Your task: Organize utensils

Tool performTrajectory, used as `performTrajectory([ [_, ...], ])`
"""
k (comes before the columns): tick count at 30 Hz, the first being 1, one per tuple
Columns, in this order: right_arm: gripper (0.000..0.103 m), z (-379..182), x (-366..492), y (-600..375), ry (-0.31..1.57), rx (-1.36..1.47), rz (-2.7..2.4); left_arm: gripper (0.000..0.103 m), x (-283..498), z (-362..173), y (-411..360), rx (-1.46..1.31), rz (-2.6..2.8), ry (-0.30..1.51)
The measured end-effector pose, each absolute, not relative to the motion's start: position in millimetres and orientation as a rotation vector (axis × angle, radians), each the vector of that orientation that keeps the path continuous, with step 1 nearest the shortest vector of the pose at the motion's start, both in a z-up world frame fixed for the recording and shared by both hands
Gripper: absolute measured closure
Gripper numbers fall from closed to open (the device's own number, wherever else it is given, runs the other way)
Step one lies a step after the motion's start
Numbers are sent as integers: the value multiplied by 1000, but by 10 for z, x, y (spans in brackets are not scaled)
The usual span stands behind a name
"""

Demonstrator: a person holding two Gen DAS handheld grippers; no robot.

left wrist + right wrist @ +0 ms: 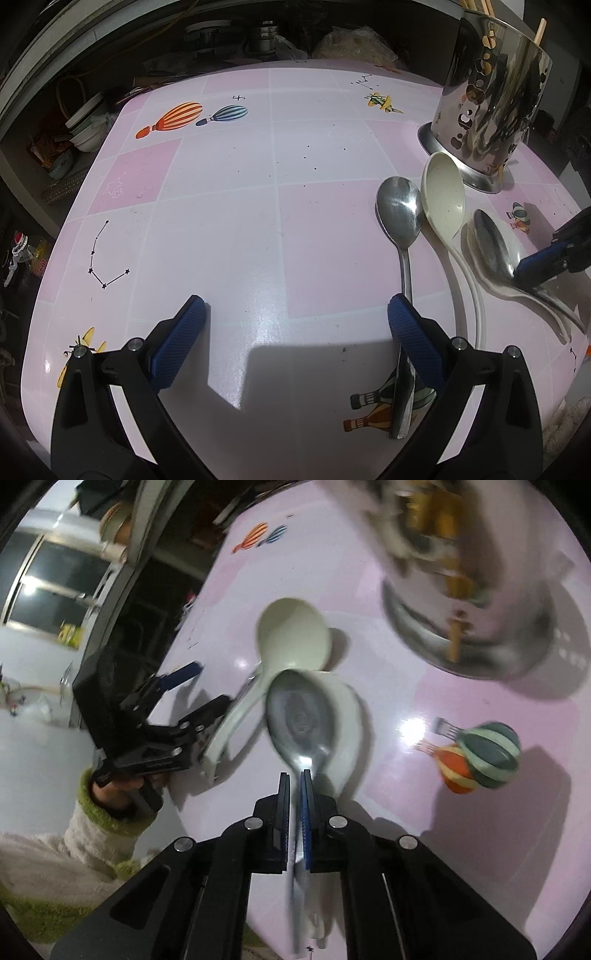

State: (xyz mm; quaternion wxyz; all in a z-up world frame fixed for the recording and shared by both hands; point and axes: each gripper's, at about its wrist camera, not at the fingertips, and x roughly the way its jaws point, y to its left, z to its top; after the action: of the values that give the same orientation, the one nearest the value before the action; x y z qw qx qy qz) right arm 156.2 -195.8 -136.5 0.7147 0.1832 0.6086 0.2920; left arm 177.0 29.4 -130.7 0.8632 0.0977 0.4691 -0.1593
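Observation:
My right gripper (296, 775) is shut on the handle of a steel spoon (300, 716), whose bowl lies over a white spoon (347, 709). The left wrist view shows this right gripper (524, 271) at the far right, on that steel spoon (491, 247). A cream ladle spoon (443, 199) lies beside it. Another steel spoon (399, 214) lies left of that, its handle passing under my right-hand finger. My left gripper (295, 301) is open over bare tablecloth. A shiny steel utensil holder (491, 103) with chopsticks stands at the back right.
The pink tablecloth (229, 221) carries printed balloons and planes. Bowls (85, 125) and clutter sit on a low shelf beyond the table's left edge. In the right wrist view a hand in a fleecy sleeve (92, 830) holds the left gripper (213, 684).

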Motion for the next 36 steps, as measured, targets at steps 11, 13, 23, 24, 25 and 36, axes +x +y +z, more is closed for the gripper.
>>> performTrajectory([
  [11, 80, -1100, 1302, -1690, 1259, 101, 540, 7, 1759, -1310, 291, 205, -334, 983],
  [13, 77, -1105, 1275, -1624, 1255, 58, 536, 7, 1756, -1310, 293, 204, -334, 983],
  [23, 74, -1111, 1210, -1397, 1242, -120, 479, 7, 1761, -1309, 296, 204, -334, 981],
  [24, 74, -1110, 1198, -1362, 1238, -150, 469, 7, 1757, -1310, 297, 203, -334, 981],
  [25, 75, -1108, 1182, -1346, 1237, -168, 460, 7, 1755, -1309, 296, 203, -334, 980],
  [36, 92, -1088, 1232, -1495, 1291, -55, 490, 7, 1761, -1306, 293, 203, -334, 980],
])
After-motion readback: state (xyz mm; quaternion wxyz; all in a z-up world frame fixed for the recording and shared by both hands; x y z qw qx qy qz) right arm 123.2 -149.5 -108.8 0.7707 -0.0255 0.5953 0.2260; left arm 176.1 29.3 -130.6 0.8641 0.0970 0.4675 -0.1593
